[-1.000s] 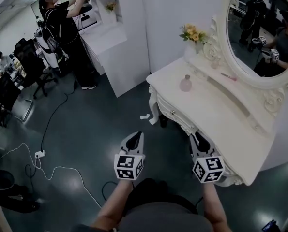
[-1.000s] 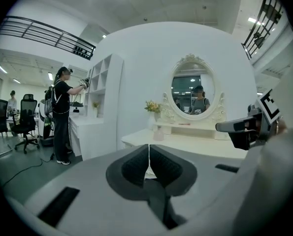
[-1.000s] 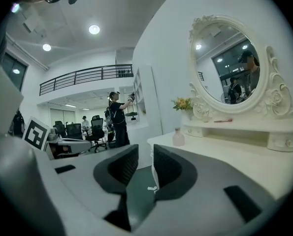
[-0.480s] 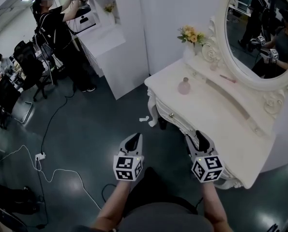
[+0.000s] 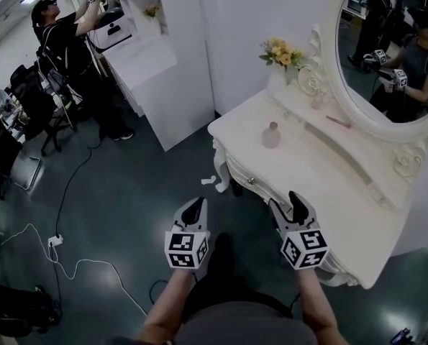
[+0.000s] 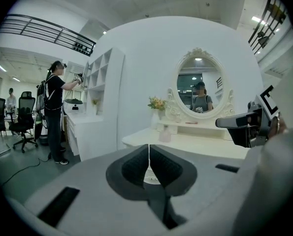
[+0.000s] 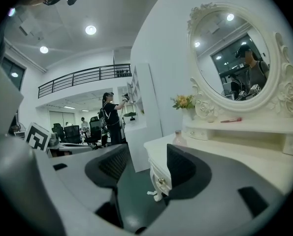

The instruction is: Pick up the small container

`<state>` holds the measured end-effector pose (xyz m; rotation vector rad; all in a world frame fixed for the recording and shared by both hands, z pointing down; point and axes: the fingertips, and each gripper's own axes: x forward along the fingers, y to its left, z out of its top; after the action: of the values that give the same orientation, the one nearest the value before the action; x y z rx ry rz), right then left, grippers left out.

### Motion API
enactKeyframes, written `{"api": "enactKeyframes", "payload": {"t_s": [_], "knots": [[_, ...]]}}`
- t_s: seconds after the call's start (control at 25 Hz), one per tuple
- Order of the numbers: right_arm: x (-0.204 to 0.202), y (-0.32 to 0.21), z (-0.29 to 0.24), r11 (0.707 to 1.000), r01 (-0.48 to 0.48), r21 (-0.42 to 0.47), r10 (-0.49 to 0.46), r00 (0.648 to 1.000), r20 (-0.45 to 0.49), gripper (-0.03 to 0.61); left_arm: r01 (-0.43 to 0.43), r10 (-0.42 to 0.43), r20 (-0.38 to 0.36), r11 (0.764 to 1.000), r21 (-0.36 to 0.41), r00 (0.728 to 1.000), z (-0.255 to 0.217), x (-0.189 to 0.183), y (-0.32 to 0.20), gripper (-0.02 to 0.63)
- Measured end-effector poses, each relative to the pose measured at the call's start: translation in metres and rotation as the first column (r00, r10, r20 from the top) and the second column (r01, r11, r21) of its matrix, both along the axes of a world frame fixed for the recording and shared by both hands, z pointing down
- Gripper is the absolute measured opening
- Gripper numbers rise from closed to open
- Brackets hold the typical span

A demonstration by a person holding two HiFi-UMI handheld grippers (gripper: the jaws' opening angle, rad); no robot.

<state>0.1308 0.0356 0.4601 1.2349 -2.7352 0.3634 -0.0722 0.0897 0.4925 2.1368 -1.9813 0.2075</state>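
The small container, a pale pink bottle, stands near the left end of the white dressing table. It also shows far off as a bottle in the left gripper view and as a bottle in the right gripper view. My left gripper hangs over the floor, left of the table, its jaws shut and empty. My right gripper hovers at the table's front edge, well short of the bottle. Its jaws are opening with nothing between them.
A vase of flowers and an oval mirror stand at the table's back, with a thin red item on the small shelf. A white shelf unit, a person and floor cables lie to the left.
The right gripper's jaws have spread apart. Both grippers have shifted a little, and the table and the person have slid left in the head view.
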Motion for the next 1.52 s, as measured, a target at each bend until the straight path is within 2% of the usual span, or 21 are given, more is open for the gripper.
{"api": "enactKeyframes", "payload": {"t_s": [0.76,1.12,1.52], "knots": [[-0.042,-0.136,0.008,0.990,-0.140,-0.020,0.139,0.989,-0.044,0.278,-0.074,0.073,-0.030,0.997,-0.031,0.997,0.009,-0.063,-0.146,0.011],[-0.052,-0.170,0.013,0.978,-0.207,-0.026,0.204,0.976,-0.075,0.279,-0.127,0.126,-0.039,0.992,-0.020,0.991,0.009,-0.081,-0.192,0.011],[-0.056,-0.195,0.019,0.961,-0.274,-0.037,0.270,0.959,-0.091,0.279,-0.176,0.175,-0.056,0.984,-0.025,0.983,0.013,-0.090,-0.220,0.011]]}}
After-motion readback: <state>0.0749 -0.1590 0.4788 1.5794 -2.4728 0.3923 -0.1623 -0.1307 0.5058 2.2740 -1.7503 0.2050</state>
